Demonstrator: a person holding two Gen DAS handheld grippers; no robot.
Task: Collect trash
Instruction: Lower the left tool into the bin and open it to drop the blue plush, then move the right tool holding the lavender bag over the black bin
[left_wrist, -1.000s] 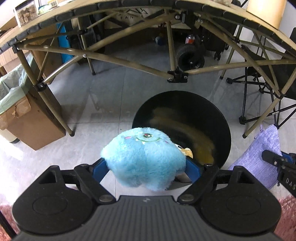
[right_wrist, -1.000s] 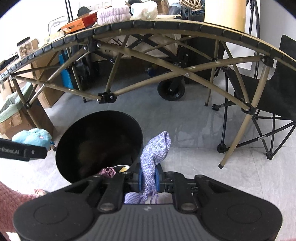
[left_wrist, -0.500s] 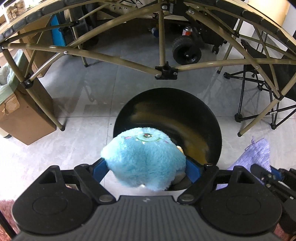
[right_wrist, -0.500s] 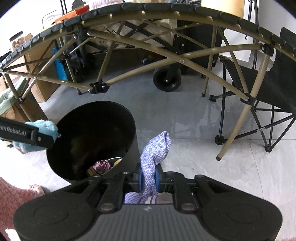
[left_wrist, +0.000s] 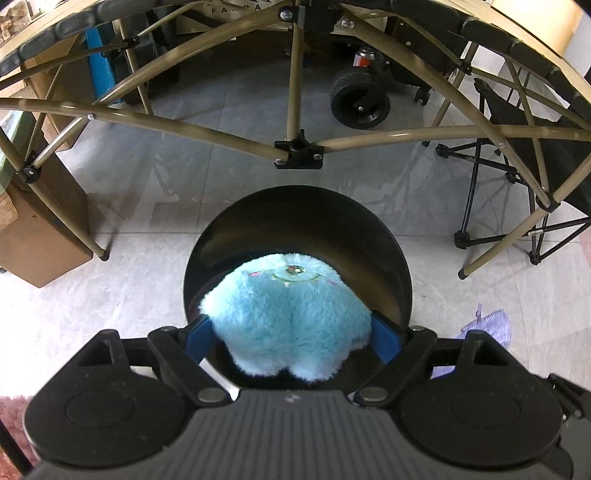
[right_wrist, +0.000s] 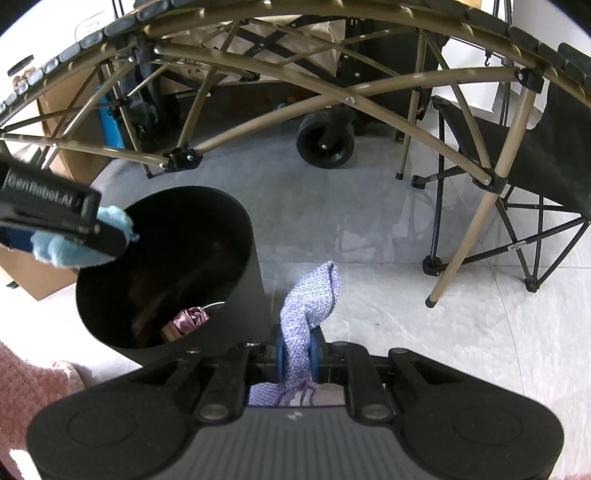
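Cloth (right_wrist: 308, 314) upright in right gripper (right_wrist: 295, 356)

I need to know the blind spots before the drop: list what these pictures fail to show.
- Bin contents: in the left wrist view the blue plush toy covers most of the black bin floor; the right wrist view shows only a pinkish wrapper in shadow.
- Purple cloth: its lower end is hidden behind the right claw.
- Left claw: cut off by the right wrist view's left edge.
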